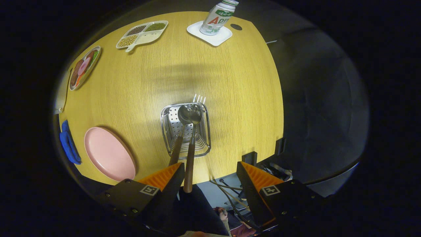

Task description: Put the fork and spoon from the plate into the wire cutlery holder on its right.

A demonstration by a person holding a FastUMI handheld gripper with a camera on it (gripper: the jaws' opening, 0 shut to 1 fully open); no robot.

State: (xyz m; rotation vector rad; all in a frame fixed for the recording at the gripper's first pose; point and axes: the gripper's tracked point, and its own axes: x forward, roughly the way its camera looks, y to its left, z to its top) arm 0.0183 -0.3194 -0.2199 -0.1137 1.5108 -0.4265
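Observation:
The wire cutlery holder (185, 129) stands on the wooden table (171, 72), just beyond my fingers. A spoon (189, 117) and a fork (199, 98) lie in it, their brown handles sticking out toward me past the near rim. The fork's tines poke over the holder's far rim. The pink plate (108, 153) sits to the left of the holder with nothing on it. My gripper (210, 172) hangs above the table's near edge, open, with nothing between its fingers. The spoon's handle end lies beside my left finger (164, 176).
A white bottle (218, 16) stands on a white coaster (210, 33) at the far side. A divided tray of grains (142, 33) and a plate of food (84, 67) lie far left. A blue cloth (68, 143) lies left of the pink plate. Cables hang below the table's near edge.

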